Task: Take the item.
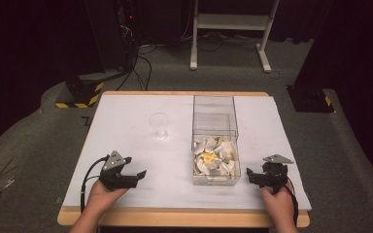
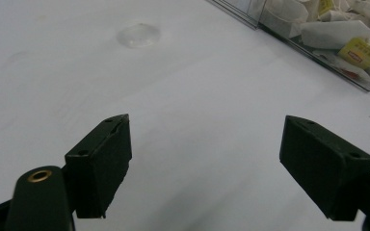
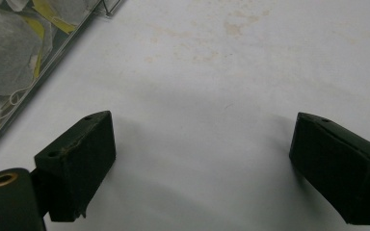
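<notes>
Your left tongs rest near the front edge of the worktop, jaws spread wide with nothing between them. Ahead of them lies bare white surface, broken by a clear glass standing upright, well apart from the tongs. A clear plastic box of tea bags stands between your two hands, running front to back. Your right tongs, jaws also wide apart, sit just beside the box's near right corner; bare worktop stretches along the box's right side.
</notes>
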A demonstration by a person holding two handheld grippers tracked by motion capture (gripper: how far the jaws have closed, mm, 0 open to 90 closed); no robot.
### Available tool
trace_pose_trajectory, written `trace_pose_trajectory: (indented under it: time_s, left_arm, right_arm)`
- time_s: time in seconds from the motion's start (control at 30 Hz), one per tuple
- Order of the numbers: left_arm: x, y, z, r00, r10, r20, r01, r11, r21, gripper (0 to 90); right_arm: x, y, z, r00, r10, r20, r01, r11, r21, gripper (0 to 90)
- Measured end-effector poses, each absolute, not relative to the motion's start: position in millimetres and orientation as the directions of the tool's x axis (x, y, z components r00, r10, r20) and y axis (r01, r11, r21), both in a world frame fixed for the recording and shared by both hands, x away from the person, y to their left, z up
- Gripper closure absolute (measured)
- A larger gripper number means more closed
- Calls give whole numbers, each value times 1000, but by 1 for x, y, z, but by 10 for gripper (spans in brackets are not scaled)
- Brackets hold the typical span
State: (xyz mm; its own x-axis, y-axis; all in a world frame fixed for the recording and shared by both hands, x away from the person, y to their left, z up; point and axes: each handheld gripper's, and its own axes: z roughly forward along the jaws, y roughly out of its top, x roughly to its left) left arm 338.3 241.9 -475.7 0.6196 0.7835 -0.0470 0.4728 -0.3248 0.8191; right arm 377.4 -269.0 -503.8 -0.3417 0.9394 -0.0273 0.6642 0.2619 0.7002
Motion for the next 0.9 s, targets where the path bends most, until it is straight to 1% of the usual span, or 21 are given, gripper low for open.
trace_pose_trajectory:
  time_s: [0.33, 0.67, 0.83, 0.9]
  left_arm:
    - [339, 229, -474, 640, 766, -52, 463, -331, 822, 198]
    - [340, 222, -468, 645, 761, -70, 457, -311, 833, 191]
    - [340, 220, -465, 653, 751, -102, 456, -281, 844, 187]
    - [339, 219, -463, 658, 747, -98, 450, -286, 846, 180]
  right_arm:
    - [377, -269, -504, -342, 939, -28, 664, 262, 701, 89]
    - [377, -269, -504, -342, 939, -27, 663, 262, 701, 89]
    - [377, -269, -504, -342, 939, -27, 664, 262, 701, 89]
    - [377, -269, -504, -342, 939, -27, 663, 262, 701, 89]
